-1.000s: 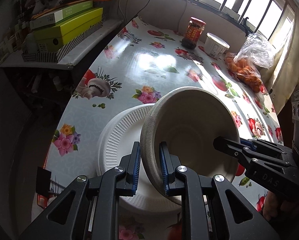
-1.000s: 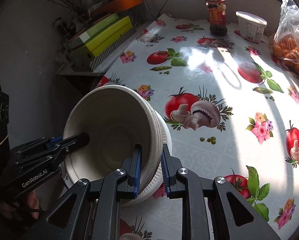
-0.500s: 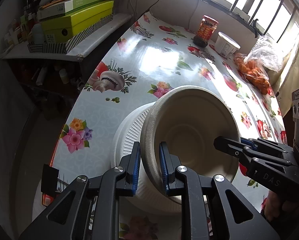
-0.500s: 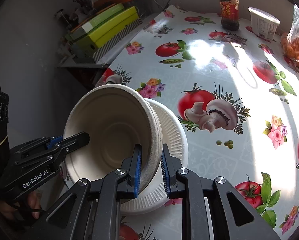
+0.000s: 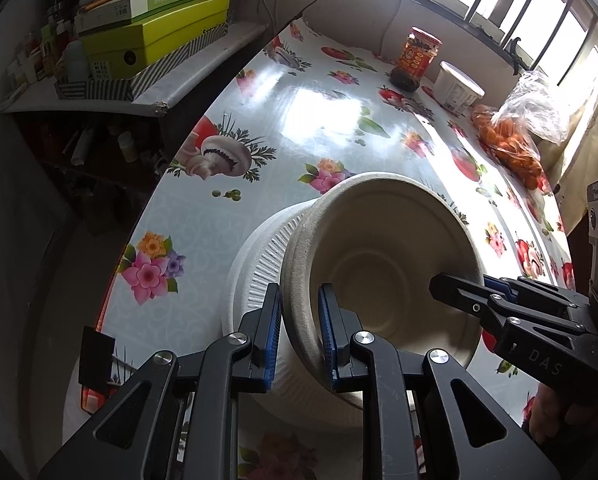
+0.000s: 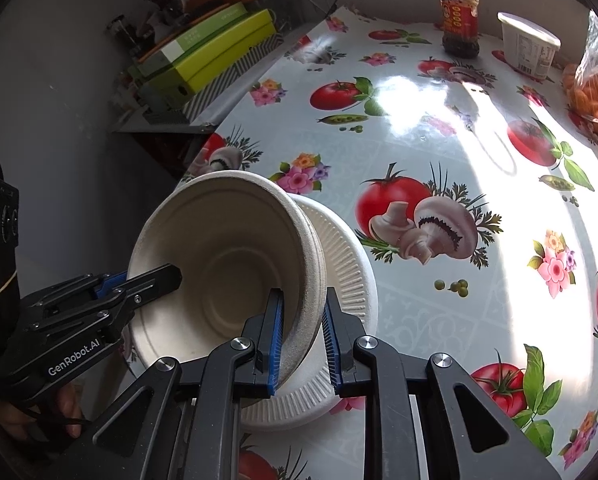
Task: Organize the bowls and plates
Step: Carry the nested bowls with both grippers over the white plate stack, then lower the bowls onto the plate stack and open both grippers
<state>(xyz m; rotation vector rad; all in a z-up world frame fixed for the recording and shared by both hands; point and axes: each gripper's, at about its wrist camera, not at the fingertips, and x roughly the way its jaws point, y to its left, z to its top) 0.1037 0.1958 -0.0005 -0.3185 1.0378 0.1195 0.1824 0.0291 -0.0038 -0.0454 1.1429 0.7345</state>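
Nearest the left wrist camera, the left gripper (image 5: 299, 328) is clamped on the near rim of a beige pulp bowl (image 5: 391, 264), one blue-padded finger outside the wall and one inside. Nearest the right wrist camera, the right gripper (image 6: 302, 336) grips the opposite rim of the same bowl (image 6: 227, 260) in the same manner, its pads pressed to either side of the wall. Each gripper is also seen in the other's view, reaching in from the side. The bowl is held tilted between the two, its mouth turned up and toward the cameras, directly over a white ribbed plate (image 5: 255, 276); whether bowl and plate are touching cannot be told. The plate (image 6: 351, 280) rests on the table (image 6: 439, 312) near its left edge, on an oilcloth printed with tomatoes, mushrooms and flowers. Farther back, near the window wall, stand a red-labelled jar (image 6: 458, 20) and, just beside it, a white tub (image 6: 527, 46). A clear bag of orange fruit (image 5: 515, 148) lies to the right of the tub. Beyond the table's left edge, a shelf (image 5: 171, 96) carries stacked green boxes (image 5: 151, 36).
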